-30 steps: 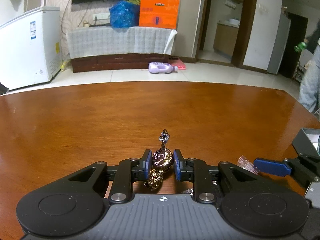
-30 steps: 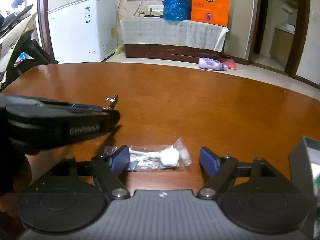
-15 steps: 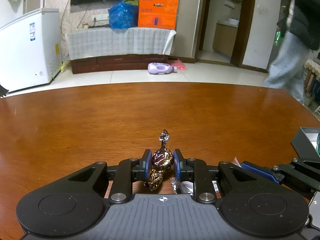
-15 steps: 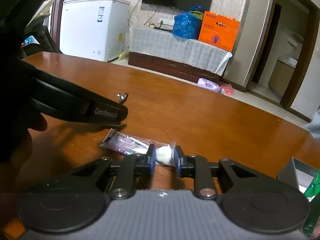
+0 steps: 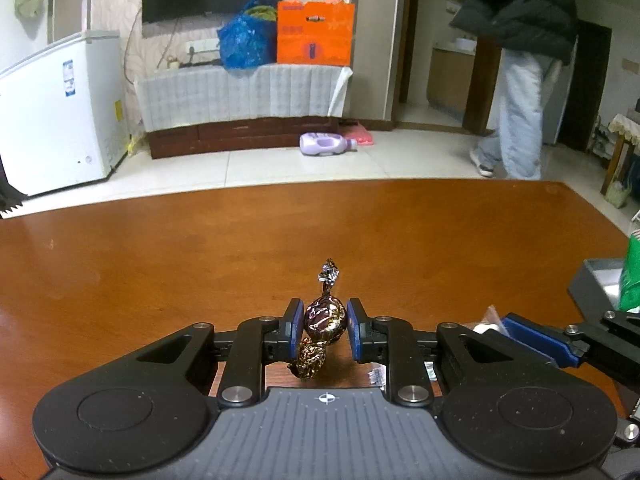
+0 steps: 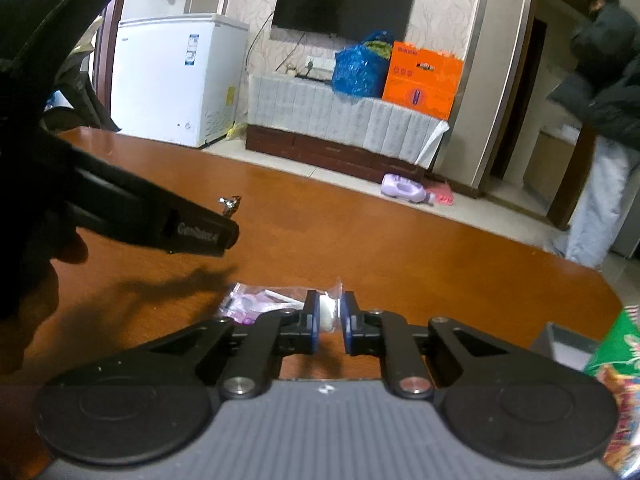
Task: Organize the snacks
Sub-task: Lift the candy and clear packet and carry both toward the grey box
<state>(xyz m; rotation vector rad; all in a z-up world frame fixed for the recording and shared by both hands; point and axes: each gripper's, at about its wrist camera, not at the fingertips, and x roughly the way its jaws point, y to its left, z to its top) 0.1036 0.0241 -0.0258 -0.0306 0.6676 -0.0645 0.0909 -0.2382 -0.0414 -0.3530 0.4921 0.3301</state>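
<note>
snacks: one foil candy (image 5: 324, 317) clamped in left jaws; one clear packet (image 6: 329, 309), right jaws closing on it.

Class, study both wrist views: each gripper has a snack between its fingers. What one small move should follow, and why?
Probably lift both grippers and carry the snacks toward the grey box at the right. The left gripper is shut on the foil-wrapped candy, and the right gripper is closing on the clear-wrapped white sweet, pads already pressing it.
</note>
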